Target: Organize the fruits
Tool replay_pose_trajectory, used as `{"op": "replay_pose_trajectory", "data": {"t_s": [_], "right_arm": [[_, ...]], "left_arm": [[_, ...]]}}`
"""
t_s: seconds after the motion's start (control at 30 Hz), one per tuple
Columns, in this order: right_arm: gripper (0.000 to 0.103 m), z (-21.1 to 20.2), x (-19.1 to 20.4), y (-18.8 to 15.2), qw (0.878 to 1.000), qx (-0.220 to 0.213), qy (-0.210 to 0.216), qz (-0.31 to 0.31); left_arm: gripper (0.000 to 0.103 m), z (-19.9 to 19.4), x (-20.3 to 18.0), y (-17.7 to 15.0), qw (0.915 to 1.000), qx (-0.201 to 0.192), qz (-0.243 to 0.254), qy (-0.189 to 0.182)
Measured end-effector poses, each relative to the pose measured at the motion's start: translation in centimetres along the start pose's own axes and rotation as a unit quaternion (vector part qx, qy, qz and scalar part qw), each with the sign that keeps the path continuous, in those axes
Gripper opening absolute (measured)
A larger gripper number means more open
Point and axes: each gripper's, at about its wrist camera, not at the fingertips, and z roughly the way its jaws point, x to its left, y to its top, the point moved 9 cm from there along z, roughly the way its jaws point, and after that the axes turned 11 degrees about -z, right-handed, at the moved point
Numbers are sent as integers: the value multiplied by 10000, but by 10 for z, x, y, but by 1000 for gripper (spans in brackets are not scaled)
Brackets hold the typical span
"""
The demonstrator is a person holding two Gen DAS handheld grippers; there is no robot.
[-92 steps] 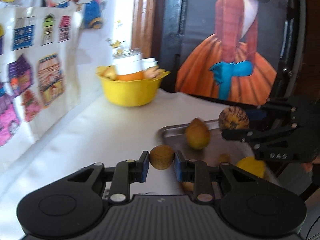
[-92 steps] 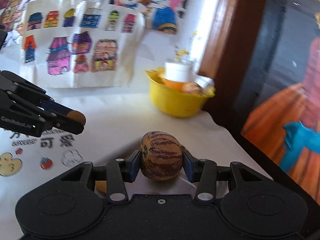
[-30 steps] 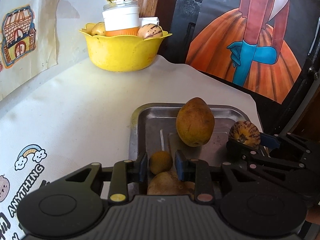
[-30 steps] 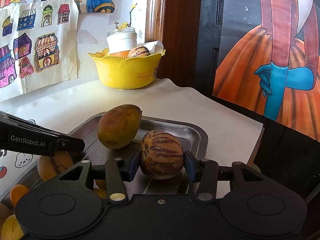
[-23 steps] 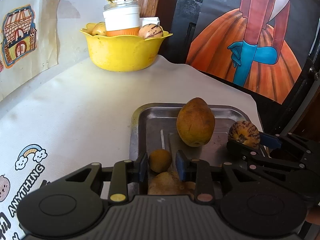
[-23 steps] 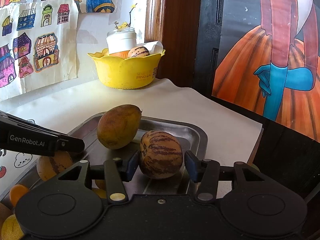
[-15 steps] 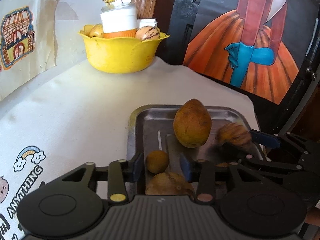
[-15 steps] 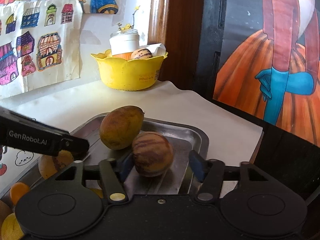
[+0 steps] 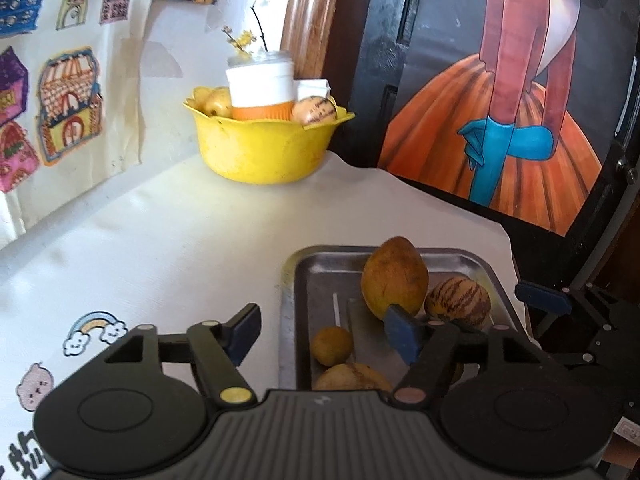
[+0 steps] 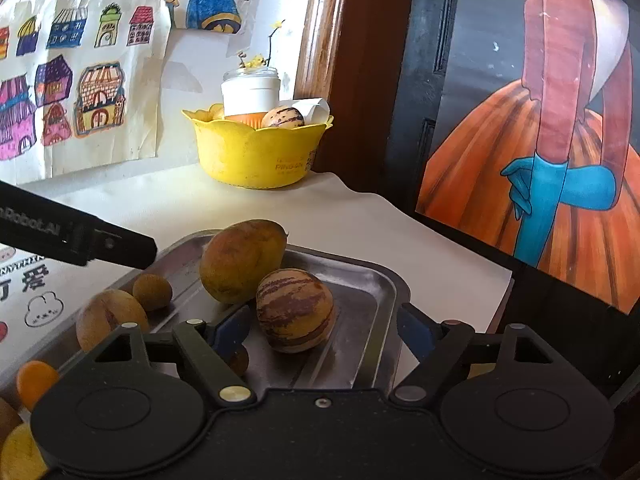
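Observation:
A metal tray lies on the white table and holds a large brown-yellow mango, a striped melon-like fruit, a small round brown fruit and other fruits toward its near end. My left gripper is open and empty above the small fruit. My right gripper is open and empty, just behind the striped fruit, which rests in the tray.
A yellow bowl at the table's back corner holds a white jar, a striped fruit and yellow fruit. Drawings hang on the left wall. A painting leans behind the table's right edge.
Both grippers opened and drew back and up. The small brown fruit and the striped fruit were let go and now lie in the tray.

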Motion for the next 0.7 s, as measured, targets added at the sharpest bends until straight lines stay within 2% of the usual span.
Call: {"op": "replay_pose_trajectory", "data": {"t_s": [0.23, 0.5, 0.7], "right_arm": [[90, -17, 2, 12, 9998, -179, -20, 52], [98, -44, 6, 28, 9991, -433, -37, -27], [102, -67, 12, 34, 9984, -566, -6, -42]], "left_arm": [[85, -20, 3, 8, 9998, -167, -23, 98], [101, -53, 7, 16, 9987, -454, -155, 194], [102, -78, 13, 13, 9973, -633, -193, 331]]}}
